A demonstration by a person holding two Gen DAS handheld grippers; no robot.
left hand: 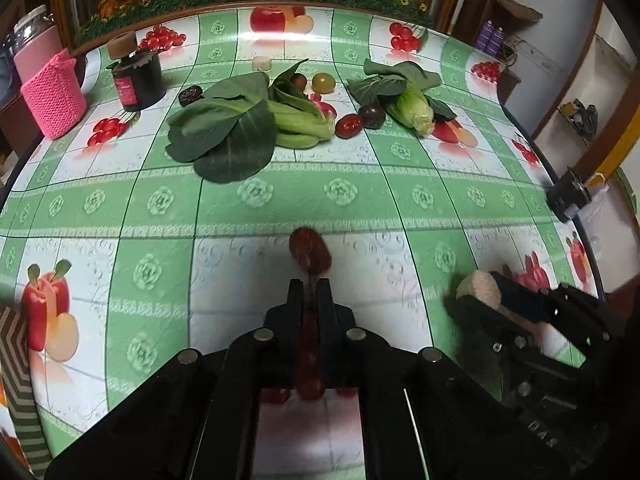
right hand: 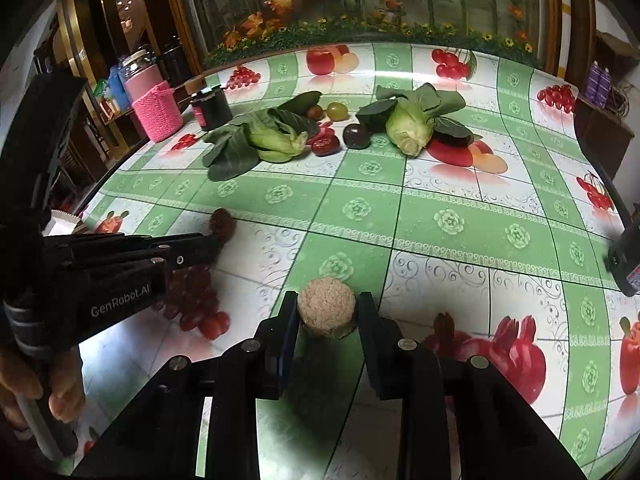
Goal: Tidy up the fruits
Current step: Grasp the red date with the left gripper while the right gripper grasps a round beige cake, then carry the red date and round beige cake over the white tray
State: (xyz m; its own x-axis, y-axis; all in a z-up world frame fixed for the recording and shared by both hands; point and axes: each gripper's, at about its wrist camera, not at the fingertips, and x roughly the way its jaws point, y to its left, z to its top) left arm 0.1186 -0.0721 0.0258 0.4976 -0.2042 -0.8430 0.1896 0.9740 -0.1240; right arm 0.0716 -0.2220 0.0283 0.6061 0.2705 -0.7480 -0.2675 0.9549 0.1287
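My left gripper (left hand: pixel 310 286) is shut on a dark red date (left hand: pixel 309 250), held just above the tablecloth near the front; it also shows in the right wrist view (right hand: pixel 222 223). My right gripper (right hand: pixel 327 312) is shut on a round beige rough-topped fruit (right hand: pixel 327 306), seen from the side in the left wrist view (left hand: pixel 478 286). At the back lie a red date (left hand: pixel 349 125), a dark plum (left hand: pixel 371 115), a green tomato (left hand: pixel 323 82), a small brown fruit (left hand: pixel 299 79) and a dark dried date (left hand: pixel 191 95).
Two bok choy heads (left hand: pixel 240 120) (left hand: pixel 408 98) lie among the fruits. A dark jar (left hand: pixel 138 80), a pink knitted holder (left hand: pixel 54 96) and a small pale disc (left hand: pixel 262 63) stand at the back left. The round table's edge (left hand: pixel 568 196) curves on the right.
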